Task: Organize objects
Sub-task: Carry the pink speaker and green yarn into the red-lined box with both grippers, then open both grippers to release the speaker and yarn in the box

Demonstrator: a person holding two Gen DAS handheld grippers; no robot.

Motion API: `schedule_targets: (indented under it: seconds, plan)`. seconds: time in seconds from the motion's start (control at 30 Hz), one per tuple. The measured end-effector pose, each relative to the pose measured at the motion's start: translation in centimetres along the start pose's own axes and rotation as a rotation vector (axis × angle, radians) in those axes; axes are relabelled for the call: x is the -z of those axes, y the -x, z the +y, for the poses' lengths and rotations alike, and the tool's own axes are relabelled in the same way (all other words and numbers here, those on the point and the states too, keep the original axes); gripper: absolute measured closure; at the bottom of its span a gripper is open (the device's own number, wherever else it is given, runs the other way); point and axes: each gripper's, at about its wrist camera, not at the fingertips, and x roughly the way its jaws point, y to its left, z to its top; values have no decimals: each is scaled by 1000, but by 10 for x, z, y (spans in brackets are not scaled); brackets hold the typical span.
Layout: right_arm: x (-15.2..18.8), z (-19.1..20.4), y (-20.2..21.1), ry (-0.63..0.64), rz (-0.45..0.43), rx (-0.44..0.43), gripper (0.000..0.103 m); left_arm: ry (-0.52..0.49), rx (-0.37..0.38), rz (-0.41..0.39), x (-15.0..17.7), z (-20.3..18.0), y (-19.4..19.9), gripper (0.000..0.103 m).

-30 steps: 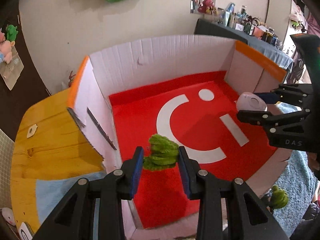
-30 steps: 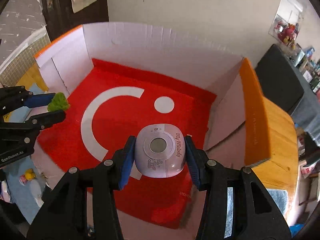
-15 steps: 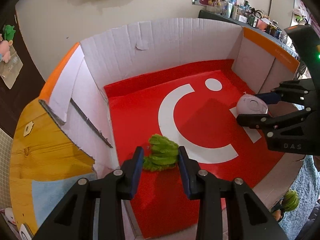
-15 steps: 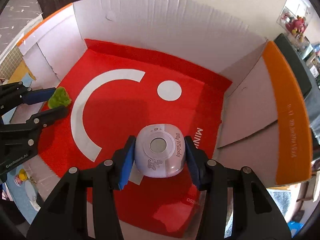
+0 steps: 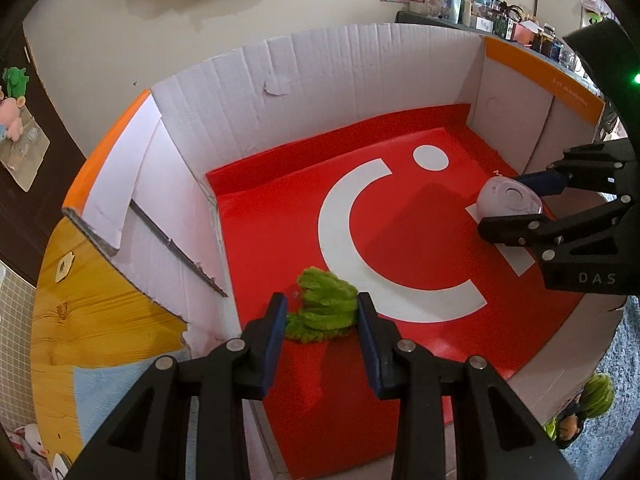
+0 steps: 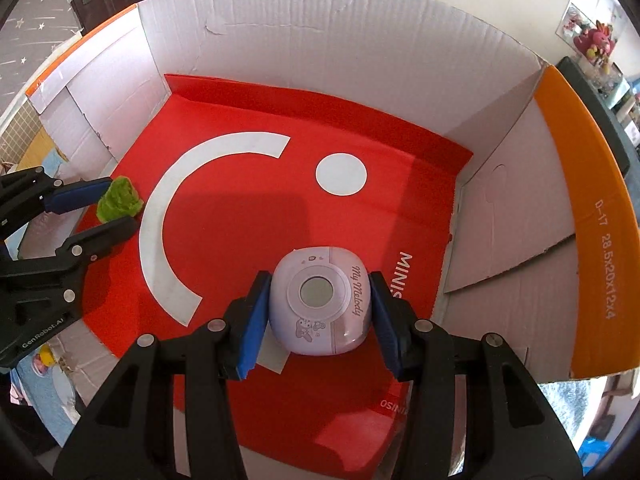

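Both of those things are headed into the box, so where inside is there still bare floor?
Nearly everywhere. The red floor of the cardboard box lies bare from the white arc to the back wall. The edges are crowded: the green plush near the left wall, the lilac case near the right.

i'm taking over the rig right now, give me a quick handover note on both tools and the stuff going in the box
Left tool: shut on the green plush toy, inside the cardboard box, near its left wall.
Right tool: shut on the lilac My Melody gadget, over the red box floor on the right side.
Done: both items carried into the box.
Left: set each down and release. Another green toy lies outside the box.
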Motion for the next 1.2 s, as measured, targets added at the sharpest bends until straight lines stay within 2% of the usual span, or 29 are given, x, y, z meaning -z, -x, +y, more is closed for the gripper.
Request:
schedule_targets:
  seconds: [0.27,0.63,0.8,0.93,1.2]
  plan:
    - [0,4,-1,-2,-1,0,57,0,0,1,0,-1,0,66]
    - [-16,6,-5,1,2,0,55,-2,4,0,3,-1,2,64]
    - [-15,6,-5,17,3,-3,46,-5,15,2,6,-3,5,56]
    - [-16,9,-4,33,0,9,40,-3,24,0,9,-3,7,54]
    - [-17,3,-2,35,-2,11,38,-3,36,-4,15,-3,12,50]
